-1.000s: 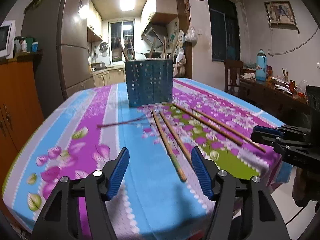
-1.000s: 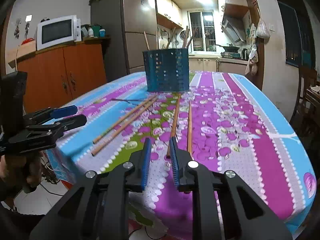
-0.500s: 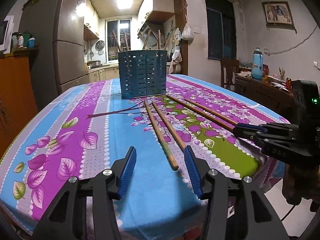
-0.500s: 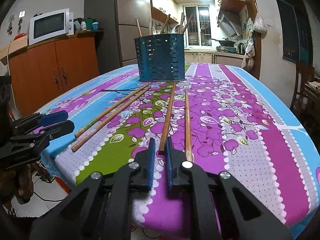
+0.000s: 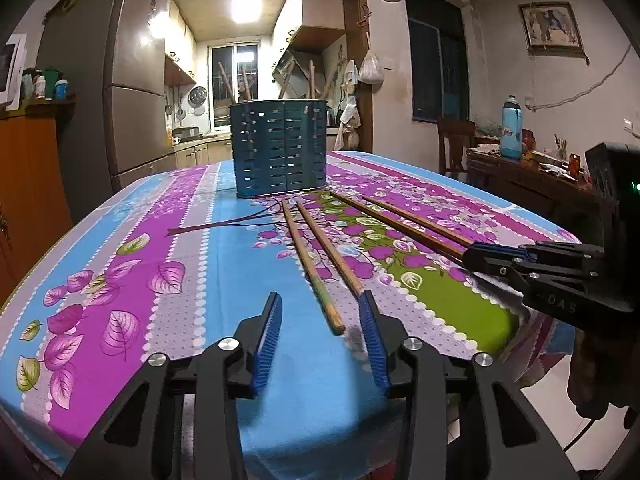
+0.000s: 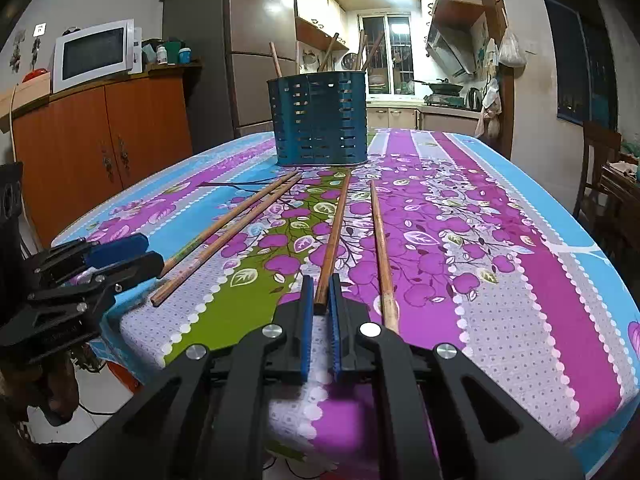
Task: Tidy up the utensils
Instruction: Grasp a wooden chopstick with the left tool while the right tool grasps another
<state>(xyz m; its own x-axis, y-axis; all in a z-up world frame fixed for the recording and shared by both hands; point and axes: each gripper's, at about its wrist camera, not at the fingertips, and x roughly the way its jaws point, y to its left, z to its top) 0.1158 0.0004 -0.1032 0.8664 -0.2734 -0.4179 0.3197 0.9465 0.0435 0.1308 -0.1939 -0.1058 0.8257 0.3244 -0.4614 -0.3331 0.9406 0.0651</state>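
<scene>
Left gripper [image 5: 320,312]: my jaws closing around two chopsticks [image 5: 310,258], not pressing yet.
Right gripper [image 6: 320,292]: clenched on one chopstick [image 6: 334,232].
Far: blue slotted holder [image 5: 280,148], nothing blocking.

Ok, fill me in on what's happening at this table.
A person is tidying chopsticks into the blue holder. The right gripper is shut on the near end of one chopstick. The left gripper is closing around the ends of another pair, not yet gripping. All four chopsticks lie on the tablecloth.

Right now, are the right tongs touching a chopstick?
Touching. The right wrist view shows the right tongs shut on the chopstick, its near end pinched between the blue pads.
</scene>
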